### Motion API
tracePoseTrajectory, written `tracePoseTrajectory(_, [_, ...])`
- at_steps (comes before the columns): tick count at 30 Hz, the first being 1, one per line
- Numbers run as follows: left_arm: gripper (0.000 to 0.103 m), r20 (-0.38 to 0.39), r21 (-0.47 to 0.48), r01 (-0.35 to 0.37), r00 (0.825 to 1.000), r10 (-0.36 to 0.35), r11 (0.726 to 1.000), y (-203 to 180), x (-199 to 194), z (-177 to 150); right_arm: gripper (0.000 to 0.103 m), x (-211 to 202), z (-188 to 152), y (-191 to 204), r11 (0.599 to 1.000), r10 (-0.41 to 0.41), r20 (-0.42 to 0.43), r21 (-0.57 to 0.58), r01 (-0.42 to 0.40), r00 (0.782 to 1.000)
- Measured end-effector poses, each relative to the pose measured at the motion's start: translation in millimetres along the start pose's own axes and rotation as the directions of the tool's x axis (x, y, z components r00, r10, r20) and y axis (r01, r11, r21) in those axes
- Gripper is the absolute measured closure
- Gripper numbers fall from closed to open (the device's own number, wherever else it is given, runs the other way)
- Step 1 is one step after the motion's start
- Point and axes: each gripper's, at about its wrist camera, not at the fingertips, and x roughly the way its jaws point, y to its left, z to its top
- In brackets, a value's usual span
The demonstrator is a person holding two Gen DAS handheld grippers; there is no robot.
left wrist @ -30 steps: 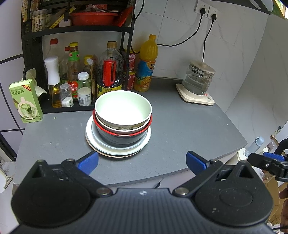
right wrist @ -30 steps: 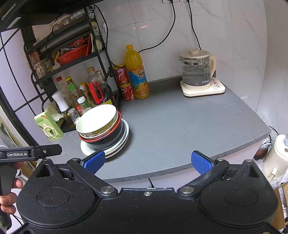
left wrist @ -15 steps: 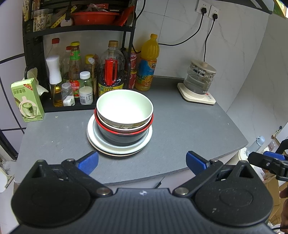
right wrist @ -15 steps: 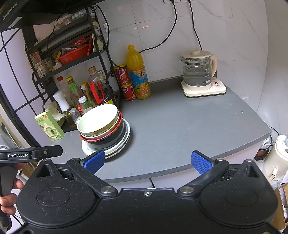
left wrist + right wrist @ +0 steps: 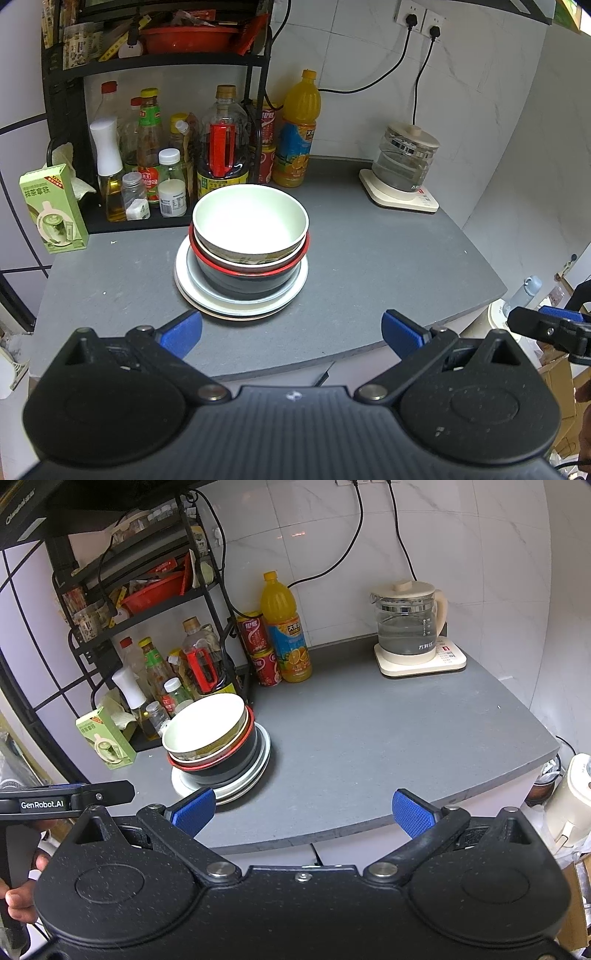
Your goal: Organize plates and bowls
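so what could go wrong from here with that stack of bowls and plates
1. The white bowl sits tilted and off-centre in the red-rimmed bowl; gripping its rim could tip it or drag the lower bowl along.
2. The plates lie flat under the bowls, so their thin edges may be hard to pinch.
3. The bottles stand right behind the stack; a forward push might knock them.

Two nested bowls (image 5: 250,225) sit on stacked plates (image 5: 240,295) mid-worktop (image 5: 369,266), rack (image 5: 155,66) far left behind, kettle (image 5: 404,162) far right.
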Motion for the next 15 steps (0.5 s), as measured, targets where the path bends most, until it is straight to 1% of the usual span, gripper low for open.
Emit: tracePoseTrajectory(15, [0.001,-0.009,0.01,-0.027,1.0,0.027,1.0,-3.5,-1.0,3.7,0.0,2.2,1.9,-2.7,1.0,0.008,-0.006,0.01,-0.008,1.0])
